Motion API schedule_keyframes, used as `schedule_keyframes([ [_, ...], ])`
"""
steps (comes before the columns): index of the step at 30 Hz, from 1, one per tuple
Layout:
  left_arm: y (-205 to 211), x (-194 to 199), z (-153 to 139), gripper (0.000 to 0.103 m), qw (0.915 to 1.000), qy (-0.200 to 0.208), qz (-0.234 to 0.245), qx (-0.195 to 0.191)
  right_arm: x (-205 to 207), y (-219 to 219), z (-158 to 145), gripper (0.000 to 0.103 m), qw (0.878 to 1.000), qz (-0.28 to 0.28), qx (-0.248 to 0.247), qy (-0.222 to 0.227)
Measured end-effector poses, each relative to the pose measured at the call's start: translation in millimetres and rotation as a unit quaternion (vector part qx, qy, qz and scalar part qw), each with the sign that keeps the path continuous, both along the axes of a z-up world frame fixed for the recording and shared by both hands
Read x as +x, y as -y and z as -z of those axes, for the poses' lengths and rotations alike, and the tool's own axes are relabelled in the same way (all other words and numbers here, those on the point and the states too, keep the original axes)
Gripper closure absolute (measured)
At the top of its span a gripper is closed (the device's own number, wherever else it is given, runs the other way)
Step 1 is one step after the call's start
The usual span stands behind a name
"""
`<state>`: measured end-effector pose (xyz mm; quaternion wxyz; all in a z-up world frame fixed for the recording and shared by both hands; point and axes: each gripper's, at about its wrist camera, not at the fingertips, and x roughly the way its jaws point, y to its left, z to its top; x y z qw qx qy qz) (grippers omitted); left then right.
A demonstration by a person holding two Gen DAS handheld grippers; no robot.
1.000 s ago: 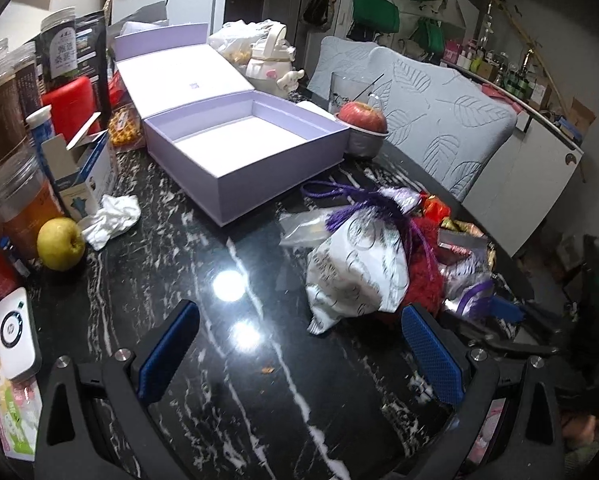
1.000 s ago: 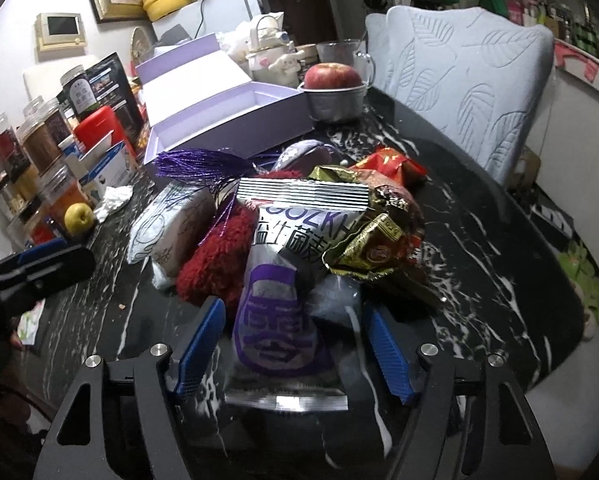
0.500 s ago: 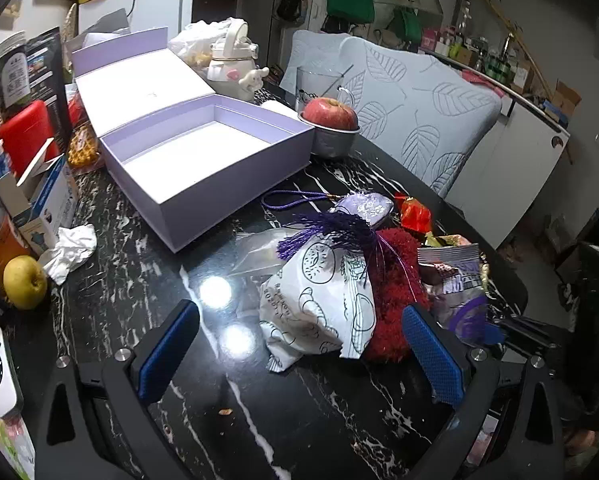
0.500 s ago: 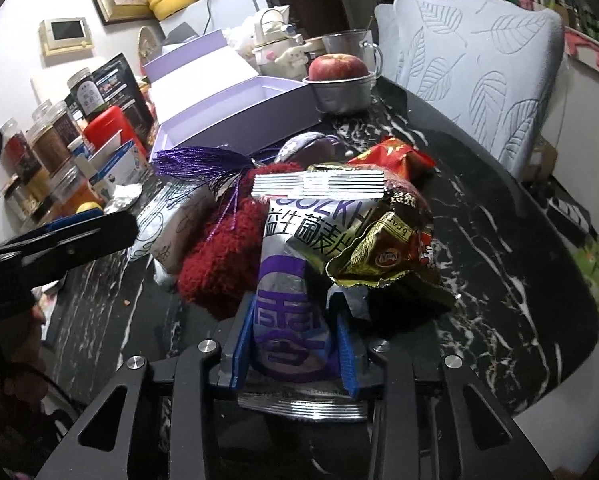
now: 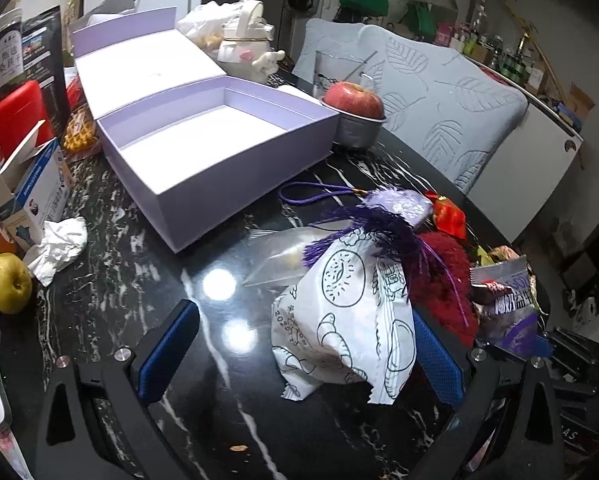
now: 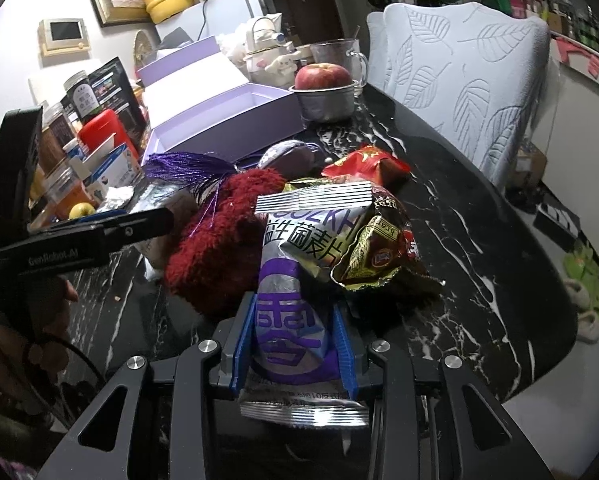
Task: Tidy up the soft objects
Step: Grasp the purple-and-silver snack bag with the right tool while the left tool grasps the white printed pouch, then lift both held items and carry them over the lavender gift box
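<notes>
A pile of soft things lies on the black marble table [image 5: 147, 280]: a white printed snack bag [image 5: 343, 320], a purple tasselled sachet [image 5: 395, 208], a dark red fuzzy item [image 6: 219, 240], a gold-brown packet [image 6: 379, 248] and a red packet [image 6: 367, 164]. My right gripper [image 6: 295, 344] is shut on a silver-purple snack bag [image 6: 291, 320]. My left gripper [image 5: 299, 344] is open; the white bag lies between its fingers, against the right one. An open, empty lavender box [image 5: 203, 140] stands behind the pile.
A red apple in a metal cup [image 5: 355, 116] stands right of the box. A yellow apple [image 5: 7, 284], crumpled tissue [image 5: 59, 248], cartons and jars crowd the left edge. A padded chair [image 5: 439, 112] stands behind the table. The left gripper shows in the right wrist view [image 6: 79, 236].
My right gripper closed on the silver-purple snack bag. My left gripper moved forward and right, bringing the white bag between its open fingers.
</notes>
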<state>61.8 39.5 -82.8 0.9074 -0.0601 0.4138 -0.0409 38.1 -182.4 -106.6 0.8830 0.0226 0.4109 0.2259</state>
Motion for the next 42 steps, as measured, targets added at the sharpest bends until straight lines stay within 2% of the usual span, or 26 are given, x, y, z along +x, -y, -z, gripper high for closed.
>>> schedule_keyframes([
  [9,-26,-1,2,0.000,0.9997,0.009,-0.020,-0.006,2,-5,1,0.068,1.000,-0.005,0.000,0.000],
  [16,-22,12,10,0.003,0.9998,0.012,0.004,0.014,4,-7,3,0.068,1.000,-0.011,0.001,-0.004],
  [21,-15,25,21,0.014,0.9994,0.001,0.027,0.022,6,-9,4,0.067,1.000,-0.013,-0.002,-0.007],
  [26,-11,36,30,0.035,0.9988,-0.016,0.045,0.007,10,-9,5,0.066,1.000,-0.012,0.003,-0.012],
  [30,-8,38,30,0.044,0.9985,-0.015,0.048,0.023,14,-11,7,0.065,1.000,-0.011,0.007,-0.017],
  [32,-9,36,30,0.055,0.9984,-0.013,0.051,0.020,15,-11,8,0.065,1.000,-0.012,0.007,-0.016],
  [35,-9,32,29,0.058,0.9984,-0.013,0.050,0.023,16,-12,9,0.064,1.000,-0.012,0.008,-0.017],
  [38,-10,27,29,0.059,0.9986,-0.019,0.048,0.014,17,-14,9,0.054,1.000,-0.015,0.013,-0.022],
  [39,-11,23,29,0.059,0.9986,-0.021,0.047,0.009,17,-16,9,0.043,1.000,-0.017,0.014,-0.022],
  [40,-12,20,28,0.059,0.9987,-0.023,0.046,0.005,17,-17,10,0.038,1.000,-0.014,0.007,-0.024],
  [42,-14,12,28,0.059,0.9987,-0.027,0.043,0.002,16,-20,10,0.037,1.000,-0.009,-0.008,-0.015],
])
